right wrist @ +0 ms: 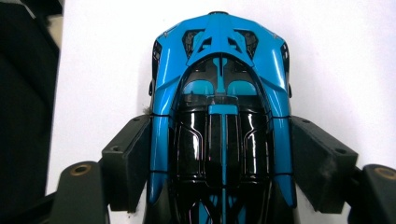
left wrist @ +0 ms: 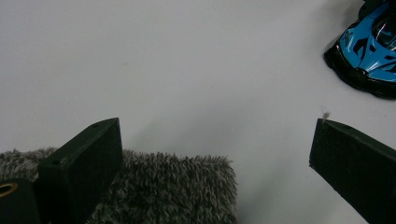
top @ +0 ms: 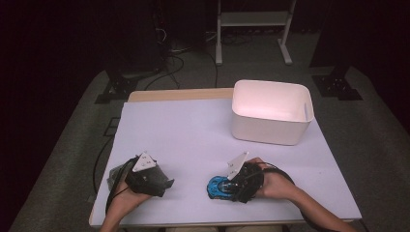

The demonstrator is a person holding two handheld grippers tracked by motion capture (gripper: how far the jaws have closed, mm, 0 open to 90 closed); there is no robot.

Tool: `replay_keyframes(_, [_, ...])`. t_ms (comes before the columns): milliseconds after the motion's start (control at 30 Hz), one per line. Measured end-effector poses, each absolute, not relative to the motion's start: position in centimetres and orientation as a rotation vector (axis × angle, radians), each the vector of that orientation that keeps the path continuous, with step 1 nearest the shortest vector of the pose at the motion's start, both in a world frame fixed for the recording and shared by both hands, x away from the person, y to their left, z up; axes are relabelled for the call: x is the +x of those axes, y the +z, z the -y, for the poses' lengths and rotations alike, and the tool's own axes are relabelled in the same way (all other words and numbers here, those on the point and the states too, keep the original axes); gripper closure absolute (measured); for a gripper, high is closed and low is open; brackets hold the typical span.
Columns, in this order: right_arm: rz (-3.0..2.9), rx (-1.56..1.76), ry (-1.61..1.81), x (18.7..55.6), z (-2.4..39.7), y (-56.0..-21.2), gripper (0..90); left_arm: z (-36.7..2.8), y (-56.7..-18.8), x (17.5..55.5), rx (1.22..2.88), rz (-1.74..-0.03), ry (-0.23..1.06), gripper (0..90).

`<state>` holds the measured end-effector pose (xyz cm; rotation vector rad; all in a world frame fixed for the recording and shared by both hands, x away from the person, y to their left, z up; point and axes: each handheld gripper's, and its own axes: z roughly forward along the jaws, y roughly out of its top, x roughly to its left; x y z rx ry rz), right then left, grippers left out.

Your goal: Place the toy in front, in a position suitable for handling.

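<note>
The right gripper [top: 231, 186] lies low on the table [top: 193, 135] at the near edge, right of the middle, with the person's right hand [top: 273, 183] behind it. Its two black jaws stand one on each side of a blue and black toy car [right wrist: 222, 121], and in the right gripper view both pads sit flush against the car's flanks (no white gap shows on either side), so the gripper is clamped on the car. The car rests on the white table top, its far end pointing away from the jaws, toward the left in the high view.

The left gripper [top: 162, 183] sits near the left corner of the near edge, held in the left hand [top: 126, 193]. Its jaws are spread wide, with bare table between the tips. A grey fuzzy cloth [left wrist: 159, 191] lies under and beside the jaw at the left of the left gripper view; whether that jaw touches it I cannot tell. The car shows in the upper right corner of that view, well apart from both jaws.

A white bin [top: 270, 112] stands at the far right of the table, well apart from both grippers.
</note>
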<state>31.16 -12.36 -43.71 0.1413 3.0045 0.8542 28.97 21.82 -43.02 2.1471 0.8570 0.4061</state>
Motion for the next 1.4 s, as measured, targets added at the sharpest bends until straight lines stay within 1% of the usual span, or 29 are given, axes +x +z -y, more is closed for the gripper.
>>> replay_keyframes(67, [-2.999, 0.162, 0.881, 31.1, 12.6, -43.8, 26.0, -21.8, -43.0, 29.0, 2.151, -0.854, 0.406, 2.4])
replay_keyframes(333, [-2.986, 0.217, 0.991, 30.9, 13.4, -43.8, 18.2, -21.7, -43.0, 28.9, 2.162, -0.841, 0.409, 2.5])
replay_keyframes(433, [-2.97, 0.229, 1.008, 30.7, 14.0, -43.5, 18.2, -21.9, -43.0, 29.0, 2.164, -0.84, 0.41, 2.6])
replay_keyframes(500, [-2.951, 0.24, 1.038, 30.7, 14.5, -43.1, 17.9, -22.0, -42.9, 28.9, 2.171, -0.827, 0.406, 5.6])
replay_keyframes(633, [-2.934, 0.269, 1.056, 30.5, 15.8, -42.5, 17.2, -22.5, -42.6, 28.9, 2.179, -0.82, 0.416, 6.3])
replay_keyframes(733, [-2.916, 0.301, 1.075, 30.5, 16.9, -42.5, 17.1, -23.2, -42.4, 28.8, 2.193, -0.8, 0.419, 13.1])
replay_keyframes(900, [-2.913, 0.334, 1.101, 30.5, 18.1, -43.1, 17.1, -24.4, -42.5, 29.0, 2.202, -0.839, 0.419, 14.6])
replay_keyframes(967, [-2.915, 0.331, 1.087, 30.4, 18.2, -43.3, 17.1, -24.9, -42.7, 29.1, 2.21, -0.842, 0.411, 20.0])
replay_keyframes(1100, [-2.917, 0.343, 1.094, 30.4, 18.2, -43.8, 17.2, -25.2, -43.1, 29.3, 2.229, -0.843, 0.393, 25.4])
replay_keyframes(1167, [-2.919, 0.348, 1.093, 30.4, 18.2, -43.9, 17.2, -25.2, -43.2, 29.4, 2.238, -0.835, 0.391, 31.4])
replay_keyframes(1233, [-2.922, 0.337, 1.092, 30.3, 18.2, -44.2, 17.2, -25.1, -43.7, 29.6, 2.267, -0.823, 0.374, 34.1])
replay_keyframes(1267, [-2.924, 0.338, 1.084, 30.3, 18.2, -44.3, 17.2, -25.1, -43.9, 29.6, 2.286, -0.808, 0.37, 37.1])
replay_keyframes(1400, [-2.923, 0.344, 1.082, 30.4, 18.4, -44.9, 17.3, -25.1, -44.4, 29.8, 2.29, -0.81, 0.351, 40.2])
